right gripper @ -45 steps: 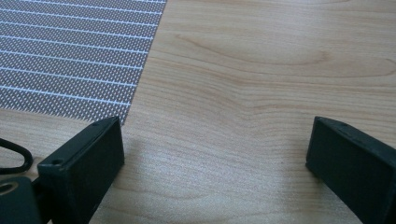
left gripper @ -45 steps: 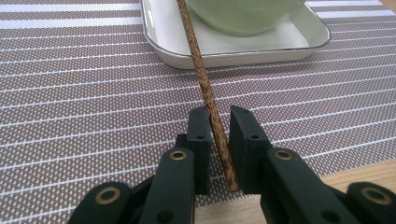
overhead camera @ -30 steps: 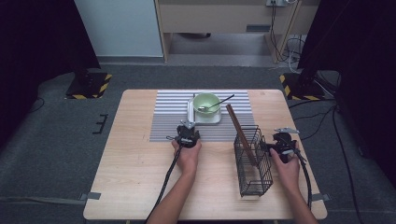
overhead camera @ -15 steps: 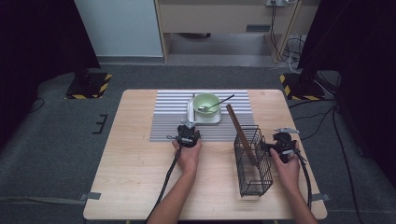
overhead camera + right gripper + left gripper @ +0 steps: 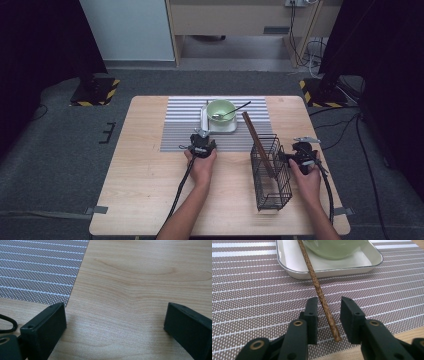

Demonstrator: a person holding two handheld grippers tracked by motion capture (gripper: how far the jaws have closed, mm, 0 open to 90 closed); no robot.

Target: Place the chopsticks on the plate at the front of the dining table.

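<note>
A brown chopstick lies slanted, its far part across the rim of the white tray and its near end on the striped mat. My left gripper straddles that near end; its jaws have just been opening and stand off the stick on both sides. The tray holds a green bowl with a spoon in it, just beyond the left gripper. My right gripper is open wide over bare wood, nothing between its jaws. It sits right of a black wire basket holding another chopstick.
The wooden table has bare room at left and front. The basket stands near the right front, close to the right gripper. Cables trail from both grippers toward the front edge. Dark floor surrounds the table.
</note>
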